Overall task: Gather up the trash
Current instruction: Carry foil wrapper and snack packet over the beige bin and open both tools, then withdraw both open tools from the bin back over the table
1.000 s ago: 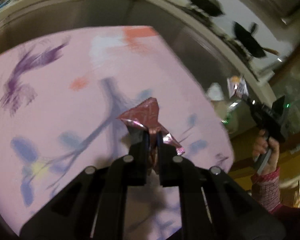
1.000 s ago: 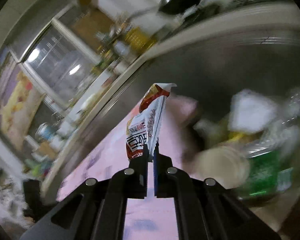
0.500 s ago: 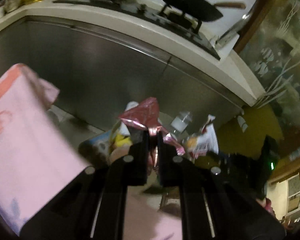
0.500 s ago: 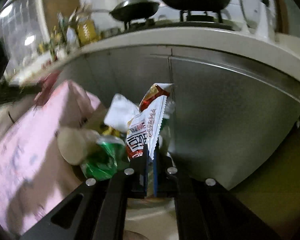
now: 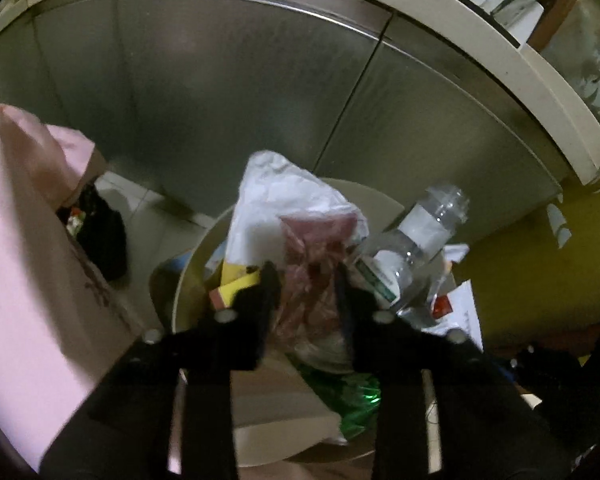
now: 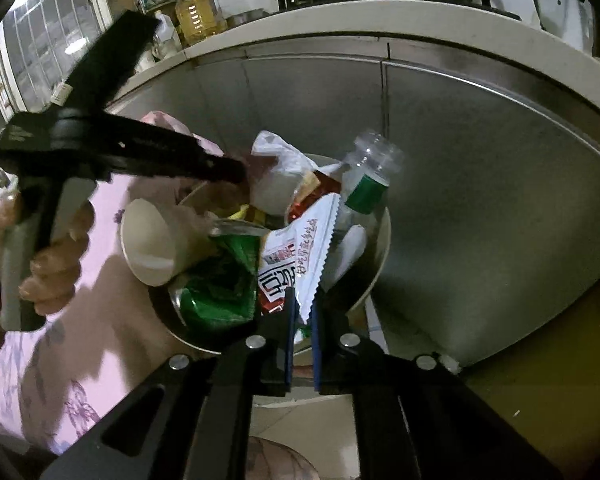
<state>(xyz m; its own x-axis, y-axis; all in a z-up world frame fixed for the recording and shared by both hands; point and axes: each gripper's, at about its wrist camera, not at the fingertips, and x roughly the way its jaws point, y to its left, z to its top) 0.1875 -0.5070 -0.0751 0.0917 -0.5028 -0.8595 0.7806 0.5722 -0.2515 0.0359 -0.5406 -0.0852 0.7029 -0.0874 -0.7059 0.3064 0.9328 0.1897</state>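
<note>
**Two wrappers over a full bin, both light and limp**

- Left gripper (image 5: 306, 280): jaws apart. A crumpled pink foil wrapper (image 5: 314, 268) is seen between them, blurred; whether it is touched by the pads cannot be told. Likely already let go.
- Right gripper (image 6: 302, 316): jaws slightly apart, the white-and-red sachet (image 6: 296, 256) standing in the gap by its serrated bottom corner. A firm pinch is not shown.
- Both are judged near weightless, thin, slick film: easily crushed, not fragile, prone to slip or cling. An edge or corner fold is the best hold; flat faces would slide.
- Sachet: white, red panel, black print, zigzag edge. Wrapper: pink-red metallic, creased.
- Bin (image 6: 382, 248): round, cream, heaped. Inside it: paper cup (image 6: 156, 240) at 9 o'clock, clear bottle (image 6: 364, 196) at 1, green foil (image 6: 220, 280) at 7, white bag (image 5: 284, 196) at 12.
- Overflow risk: loose film may slide off the heap.
</note>
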